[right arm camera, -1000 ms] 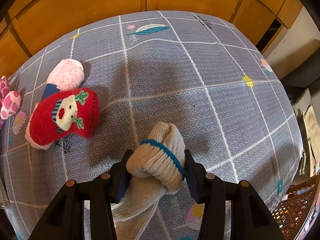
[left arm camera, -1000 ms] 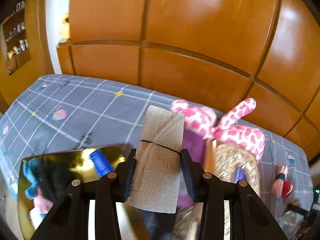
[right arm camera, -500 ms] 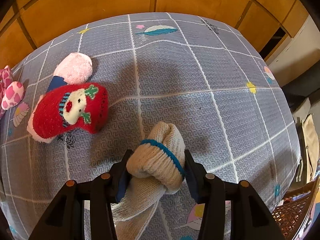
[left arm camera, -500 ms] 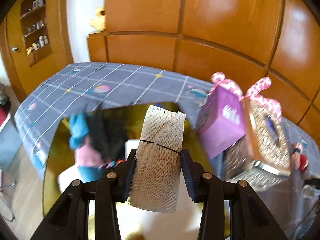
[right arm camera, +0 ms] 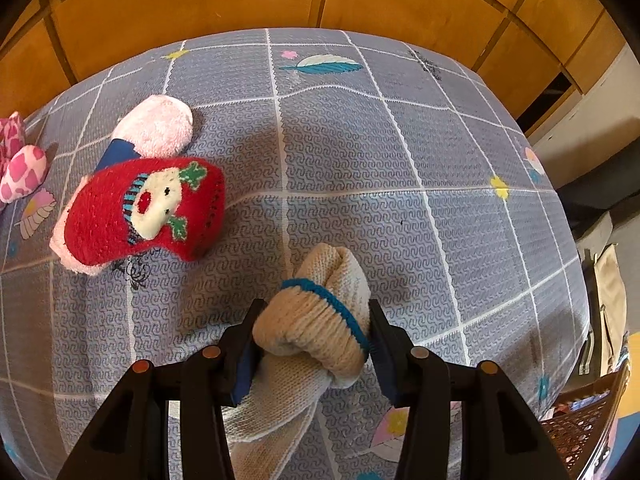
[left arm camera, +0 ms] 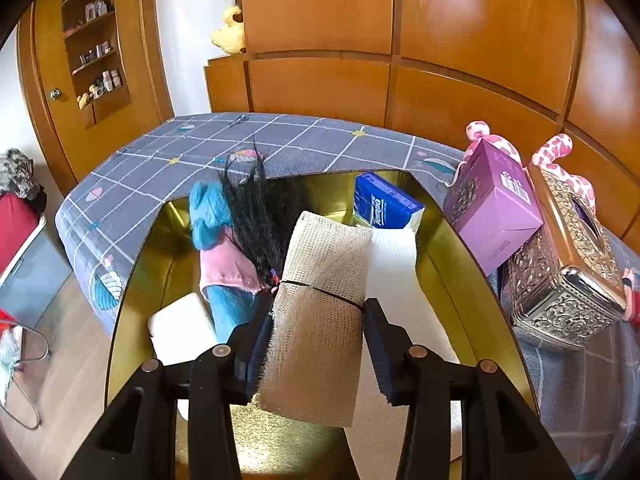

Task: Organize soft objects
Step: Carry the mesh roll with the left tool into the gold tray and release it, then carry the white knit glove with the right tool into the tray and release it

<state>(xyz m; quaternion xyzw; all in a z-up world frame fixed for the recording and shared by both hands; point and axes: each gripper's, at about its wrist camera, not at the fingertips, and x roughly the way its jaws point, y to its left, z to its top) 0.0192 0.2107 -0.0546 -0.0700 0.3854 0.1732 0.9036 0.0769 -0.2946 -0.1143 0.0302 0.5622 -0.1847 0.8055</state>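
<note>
Left gripper [left arm camera: 318, 312] clamps mesh cloth roll [left arm camera: 320, 304] above gold box [left arm camera: 452, 264], over white tissue. Right gripper [right arm camera: 312, 328] grips knit glove bundle [right arm camera: 316, 324] above tabletop [right arm camera: 360, 160]. Step: depositing roll. Next, likely: lower, release, then bring bundle across.

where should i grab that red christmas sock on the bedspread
Grip the red fuzzy sock with the snowman face across its narrow width at mid-body, coming down from above. It lies flat and plump on the grey checked bedspread, partly overlapping the pink fluffy sock, so avoid that end.
</note>
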